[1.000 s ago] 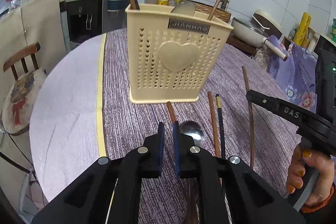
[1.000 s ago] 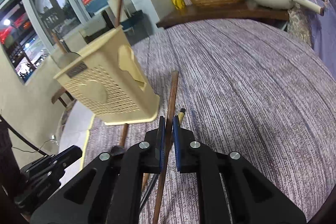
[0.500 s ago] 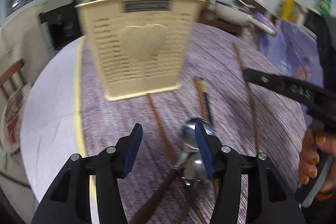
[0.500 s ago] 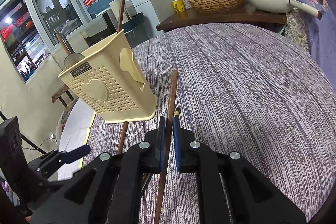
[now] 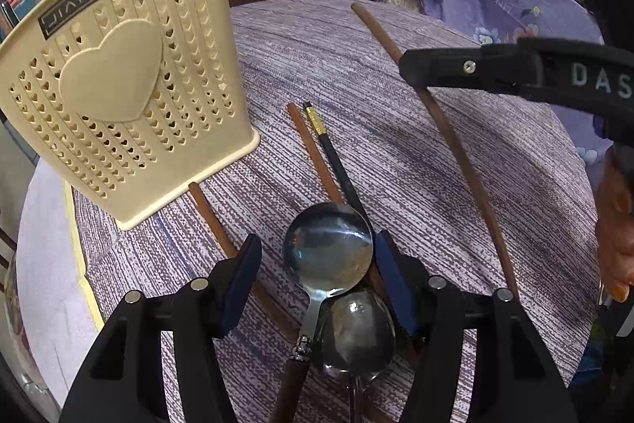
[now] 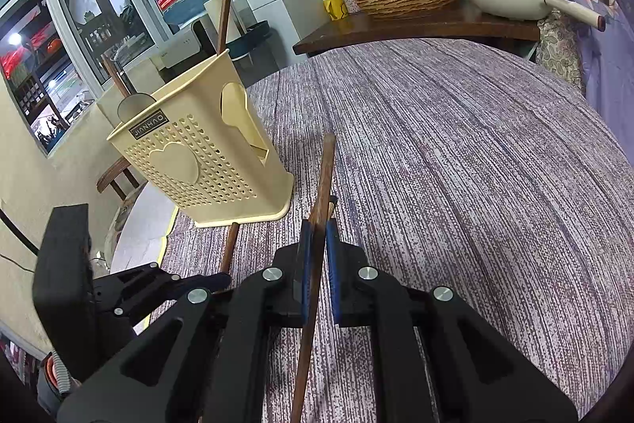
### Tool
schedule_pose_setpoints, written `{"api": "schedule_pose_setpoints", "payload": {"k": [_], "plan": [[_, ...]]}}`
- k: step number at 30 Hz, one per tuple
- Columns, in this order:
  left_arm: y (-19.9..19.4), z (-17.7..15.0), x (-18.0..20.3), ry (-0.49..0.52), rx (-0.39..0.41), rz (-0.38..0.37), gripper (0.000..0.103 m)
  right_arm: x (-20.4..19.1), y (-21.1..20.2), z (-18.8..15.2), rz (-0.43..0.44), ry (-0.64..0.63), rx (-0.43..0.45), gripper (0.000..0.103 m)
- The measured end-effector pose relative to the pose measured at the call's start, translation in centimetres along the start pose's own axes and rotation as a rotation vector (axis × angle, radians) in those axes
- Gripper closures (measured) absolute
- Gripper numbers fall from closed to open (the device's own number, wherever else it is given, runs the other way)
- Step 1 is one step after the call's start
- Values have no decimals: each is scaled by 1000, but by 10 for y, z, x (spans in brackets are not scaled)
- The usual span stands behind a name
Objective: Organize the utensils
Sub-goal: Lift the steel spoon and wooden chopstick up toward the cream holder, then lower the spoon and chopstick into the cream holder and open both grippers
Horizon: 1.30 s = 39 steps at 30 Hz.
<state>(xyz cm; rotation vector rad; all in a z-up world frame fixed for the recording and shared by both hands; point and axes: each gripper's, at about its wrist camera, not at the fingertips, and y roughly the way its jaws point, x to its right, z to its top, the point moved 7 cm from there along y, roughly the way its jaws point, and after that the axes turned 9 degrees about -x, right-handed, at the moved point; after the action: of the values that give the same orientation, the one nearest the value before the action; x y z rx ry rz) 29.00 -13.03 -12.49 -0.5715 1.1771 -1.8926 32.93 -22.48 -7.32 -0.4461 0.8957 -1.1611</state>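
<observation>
Two steel spoons lie between the spread blue pads of the left gripper (image 5: 317, 284): the upper spoon (image 5: 328, 250) has its bowl facing up and a dark wooden handle running down out of view, while the lower spoon (image 5: 356, 333) is partly covered by it, its handle cut off at the bottom edge. Neither pad visibly touches them. Just ahead of this gripper, a brown chopstick (image 5: 313, 149) and a black chopstick (image 5: 333, 153) with a gold tip lie side by side on the worktop (image 5: 396, 153), their near ends hidden under the spoons. Another brown stick (image 5: 210, 217) lies to the left, passing behind the left pad.

The right gripper (image 6: 317, 260) is pressed together, pinching a long brown chopstick (image 6: 323, 185) that juts forward beyond its fingertips; the rear end leaves the frame.

Ahead and left of both grippers stands the cream perforated utensil holder (image 6: 206, 161), marked "JIANHAO" above a raised heart. Utensil handles stick out of its top; what they belong to is hard to tell. The right gripper's side reads "DAS", the rest cut off.
</observation>
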Motion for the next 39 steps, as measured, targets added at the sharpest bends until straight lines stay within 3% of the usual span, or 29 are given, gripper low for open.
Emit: {"api": "schedule_pose_setpoints", "payload": {"k": [5, 7, 8, 14, 31, 39], "plan": [[2, 5, 1, -21, -25, -22, 45, 0, 2, -1, 0, -1, -6, 94], [2, 6, 2, -43, -33, -60, 56, -1, 3, -2, 2, 0, -8, 94], [3, 7, 2, -51, -37, -65, 56, -1, 4, -3, 3, -1, -9, 94], [-2, 11, 5, -59, -13, -30, 56, -8, -2, -1, 16, -10, 5, 94], [-131, 14, -33, -278, 341, -66, 56, -44, -90, 10, 119, -149, 163, 95], [-148, 13, -41, -304, 386, -55, 56, -60, -97, 13, 145, -190, 163, 95]]}}
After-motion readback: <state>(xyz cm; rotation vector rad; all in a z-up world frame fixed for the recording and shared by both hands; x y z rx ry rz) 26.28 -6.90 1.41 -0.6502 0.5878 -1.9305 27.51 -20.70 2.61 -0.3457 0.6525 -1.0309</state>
